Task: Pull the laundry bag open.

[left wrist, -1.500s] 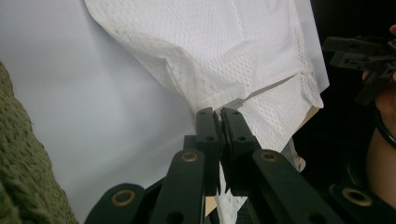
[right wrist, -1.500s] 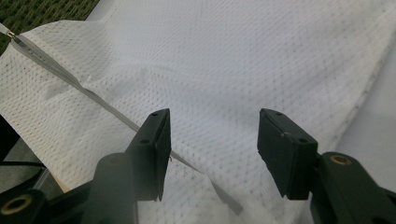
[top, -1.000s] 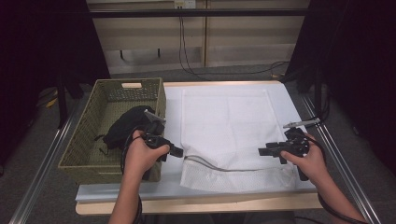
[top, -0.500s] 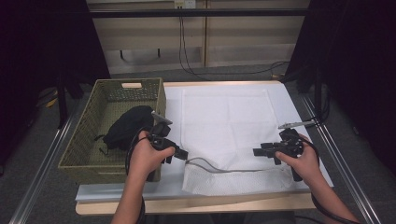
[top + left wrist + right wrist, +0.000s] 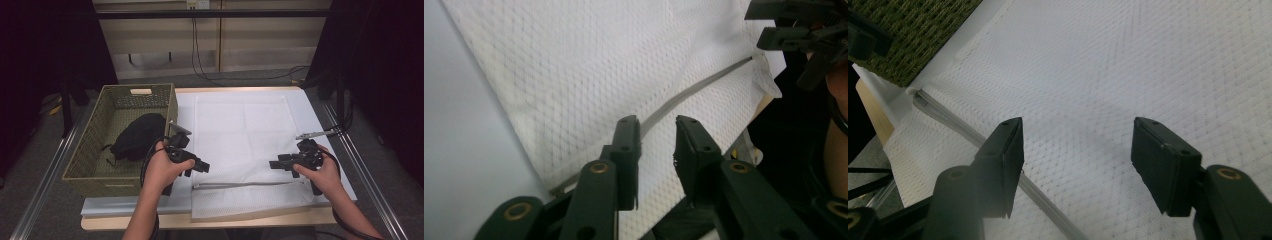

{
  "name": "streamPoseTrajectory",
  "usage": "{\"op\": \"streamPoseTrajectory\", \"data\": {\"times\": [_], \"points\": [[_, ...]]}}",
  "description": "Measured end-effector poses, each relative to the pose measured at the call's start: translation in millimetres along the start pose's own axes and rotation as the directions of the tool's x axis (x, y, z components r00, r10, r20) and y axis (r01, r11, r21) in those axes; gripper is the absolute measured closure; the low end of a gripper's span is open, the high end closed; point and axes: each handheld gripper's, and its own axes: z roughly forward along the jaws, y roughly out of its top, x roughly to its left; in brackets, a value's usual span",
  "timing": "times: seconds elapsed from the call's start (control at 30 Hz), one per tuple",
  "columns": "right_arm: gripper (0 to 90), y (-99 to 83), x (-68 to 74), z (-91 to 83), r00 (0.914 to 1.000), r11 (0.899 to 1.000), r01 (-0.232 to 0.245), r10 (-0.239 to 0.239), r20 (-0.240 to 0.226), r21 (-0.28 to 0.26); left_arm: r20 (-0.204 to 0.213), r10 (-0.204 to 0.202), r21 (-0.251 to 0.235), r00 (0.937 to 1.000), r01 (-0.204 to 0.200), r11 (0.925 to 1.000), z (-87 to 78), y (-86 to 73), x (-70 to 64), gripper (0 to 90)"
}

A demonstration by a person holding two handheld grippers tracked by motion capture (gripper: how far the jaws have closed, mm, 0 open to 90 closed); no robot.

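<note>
Both tools hover over the white mesh cloth (image 5: 242,145) spread on the bench (image 5: 320,107), apparently working the folded near hem; landmark for all places below is the green basket (image 5: 100,145). The cloth lies just beside the basket, on the side away from its outer wall, flat except for the near strip, which is turned over so that a grey crease line (image 5: 247,185) shows. The left tool (image 5: 202,166) sits close to the basket's near corner, jaws narrowly apart and holding nothing; in the left gripper view (image 5: 656,132) the crease passes between and just beyond its tips. The right tool (image 5: 274,164) is well apart from the basket, over the cloth's far half, jaws wide and empty (image 5: 1078,140). Judgement: to do the step well, each tool should come down on the fold edge itself, 1 jaw under the turned strip and 1 over, both at matching points along the crease so the fold carries evenly without skewing; the left tool would need to spread a little more to take 2 layers. The crease's long axis runs away from the basket, parallel to the bench's near edge; the cloth's long axis runs at a right angle to that, toward the far edge. A black bundle (image 5: 137,135) rests inside the basket, untouched.
</note>
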Motion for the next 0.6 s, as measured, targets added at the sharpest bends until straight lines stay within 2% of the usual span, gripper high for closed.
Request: {"op": "streamPoseTrajectory", "data": {"times": [0.07, 0.1, 0.13, 0.17, 0.2, 0.27, 0.3, 0.37, 0.43, 0.47, 0.53, 0.57, 0.6], "points": [[37.3, -0.1, 1.5, 1.6, 1.0, 1.0, 0.001, -0.001, -0.003, -0.002, -0.006, 0.002, -0.017, 1.0, -0.003, 0.9998, 2.0, 0.0, -0.6, 62.1], [36.6, -0.2, 1.6, 2.2, 0.9999, 1.0, 0.009, -0.009, -0.005, -0.003, -0.016, 0.027, -0.053, 0.9995, -0.028, 0.9982, 6.0, 0.4, -1.3, 58.7], [36.1, -0.3, 1.9, 2.8, 0.9999, 1.0, 0.013, -0.013, -0.005, -0.008, -0.016, 0.027, -0.053, 0.9995, -0.028, 0.9982, 6.0, 0.4, -1.3, 56.8], [35.4, -0.4, 2.0, 3.1, 0.9998, 1.0, 0.019, -0.019, -0.005, -0.006, -0.038, 0.063, -0.052, 0.9973, -0.065, 0.9965, 9.7, 1.0, -0.9, 54.7], [34.7, -0.4, 2.4, 3.5, 0.9997, 1.0, 0.023, -0.023, -0.004, -0.005, -0.038, 0.063, -0.052, 0.9973, -0.065, 0.9965, 9.7, 1.0, -0.9, 52.3], [34.0, -0.4, 3.2, 4.2, 0.9996, 1.0, 0.03, -0.03, -0.004, -0.008, -0.068, 0.125, -0.072, 0.9898, -0.13, 0.9889, 15.6, 1.4, 0.6, 46.3], [33.7, -0.1, 3.7, 4.3, 0.9994, 0.999, 0.033, -0.033, -0.004, -0.008, -0.08, 0.138, -0.077, 0.9872, -0.145, 0.9865, 17.0, 1.4, 0.1, 44.1], [32.8, 0.7, 4.9, 5.1, 0.9992, 0.999, 0.04, -0.04, -0.004, -0.011, -0.093, 0.135, -0.084, 0.9864, -0.143, 0.9861, 19.2, 1.7, 0.5, 41.4], [32.1, 1.2, 5.8, 6.1, 0.9985, 0.998, 0.054, -0.054, -0.002, -0.017, -0.106, 0.156, -0.096, 0.9821, -0.166, 0.9814, 20.7, 1.6, -0.3, 38.3], [31.9, 1.3, 5.9, 6.8, 0.9978, 0.998, 0.065, -0.065, -0.006, -0.015, -0.106, 0.156, -0.096, 0.9821, -0.166, 0.9814, 20.7, 1.6, -0.3, 36.8], [31.1, 1.4, 7.6, 8.5, 0.9972, 0.997, 0.074, -0.075, -0.006, -0.016, -0.13, 0.173, -0.122, 0.9762, -0.189, 0.9742, 23.2, 1.9, -1.0, 33.7], [30.4, 1.5, 8.0, 9.4, 0.9963, 0.996, 0.086, -0.086, -0.004, -0.013, -0.135, 0.184, -0.12, 0.9735, -0.201, 0.9723, 23.6, 2.2, -0.8, 31.1], [29.9, 1.5, 8.6, 10.6, 0.9955, 0.995, 0.094, -0.094, -0.004, -0.013, -0.137, 0.18, -0.126, 0.974, -0.198, 0.9721, 24.3, 2.2, -1.4, 29.9]]}}
